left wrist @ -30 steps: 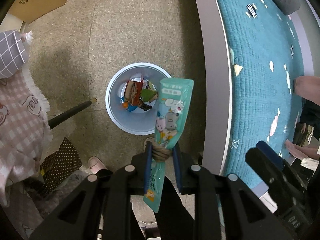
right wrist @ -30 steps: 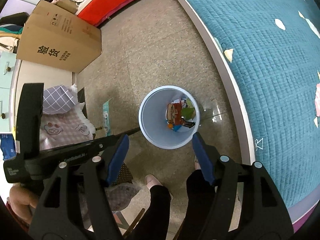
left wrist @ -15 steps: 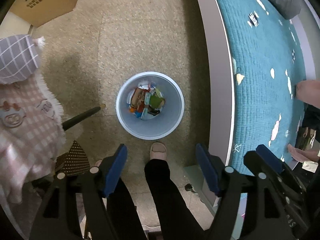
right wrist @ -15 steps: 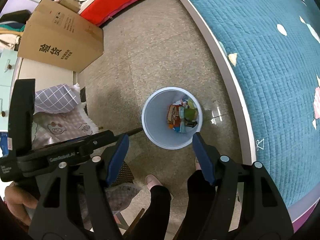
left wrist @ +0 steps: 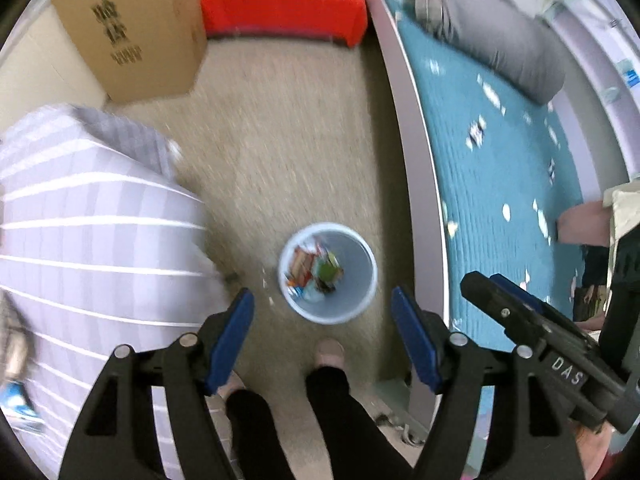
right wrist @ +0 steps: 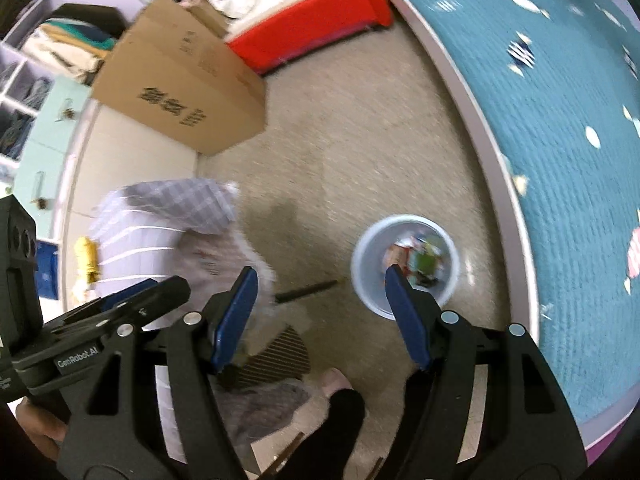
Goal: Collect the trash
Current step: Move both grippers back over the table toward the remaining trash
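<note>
Left gripper [left wrist: 322, 334]: jaws wide apart, nothing between them. Right gripper [right wrist: 320, 314]: jaws wide apart, empty. Person's legs [left wrist: 332, 412] at bottom centre, foot just below bin. Pale blue bin [left wrist: 362, 252] upright on floor, lower centre of left view; colourful wrappers [left wrist: 314, 270] inside. Bed frame edge [left wrist: 420, 184] runs close along bin's right side; teal quilt [left wrist: 500, 168] beyond. Checked fabric [left wrist: 92, 232] crowds left. Bare floor [left wrist: 292, 140] open above bin, up to cardboard box [left wrist: 128, 28] and red mattress [left wrist: 280, 10] at top.
</note>
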Demonstrator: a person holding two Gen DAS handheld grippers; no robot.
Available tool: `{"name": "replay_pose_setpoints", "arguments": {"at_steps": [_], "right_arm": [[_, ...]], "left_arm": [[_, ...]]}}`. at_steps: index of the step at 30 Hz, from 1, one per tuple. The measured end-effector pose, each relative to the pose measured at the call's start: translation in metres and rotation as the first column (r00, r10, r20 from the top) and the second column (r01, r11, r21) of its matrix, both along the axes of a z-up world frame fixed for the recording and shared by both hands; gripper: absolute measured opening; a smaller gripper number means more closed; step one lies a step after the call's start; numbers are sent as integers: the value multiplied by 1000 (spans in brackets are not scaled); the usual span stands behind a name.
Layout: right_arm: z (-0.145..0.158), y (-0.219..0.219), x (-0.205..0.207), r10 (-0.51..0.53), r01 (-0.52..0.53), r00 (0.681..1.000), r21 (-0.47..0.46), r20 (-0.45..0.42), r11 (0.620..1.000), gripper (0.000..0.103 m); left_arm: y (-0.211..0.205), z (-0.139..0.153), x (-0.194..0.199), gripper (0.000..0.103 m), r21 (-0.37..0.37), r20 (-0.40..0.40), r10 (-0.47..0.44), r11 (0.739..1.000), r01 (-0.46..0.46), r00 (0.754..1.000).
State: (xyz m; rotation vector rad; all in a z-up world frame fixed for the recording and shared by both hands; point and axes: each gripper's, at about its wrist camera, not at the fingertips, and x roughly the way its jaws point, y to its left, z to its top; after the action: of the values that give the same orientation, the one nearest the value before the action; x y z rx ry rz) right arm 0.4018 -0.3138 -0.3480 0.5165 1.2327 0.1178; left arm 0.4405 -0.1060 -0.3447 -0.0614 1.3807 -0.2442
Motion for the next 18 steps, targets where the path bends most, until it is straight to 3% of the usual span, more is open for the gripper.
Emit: {"name": "replay_pose_setpoints", "arguments": {"at_steps": [5,9,13,18], "right_arm": [[42,79,9,83,-86,993,26,86,996,67],[62,150,13,174,-181,975,35,139,983,67],[71,228,19,265,-276,949,44,171,960,67],[68,309,24,381,-390,910,26,163,921,67]], "left_arm": [[87,56,-11,70,2,98,71,997,-72,993],[168,81,-22,70,26,136,138,989,-142,981],[251,87,-32,70,58,139,241,966,-251,961],[352,69,-50,70,42,88,399,914,-404,913]]}}
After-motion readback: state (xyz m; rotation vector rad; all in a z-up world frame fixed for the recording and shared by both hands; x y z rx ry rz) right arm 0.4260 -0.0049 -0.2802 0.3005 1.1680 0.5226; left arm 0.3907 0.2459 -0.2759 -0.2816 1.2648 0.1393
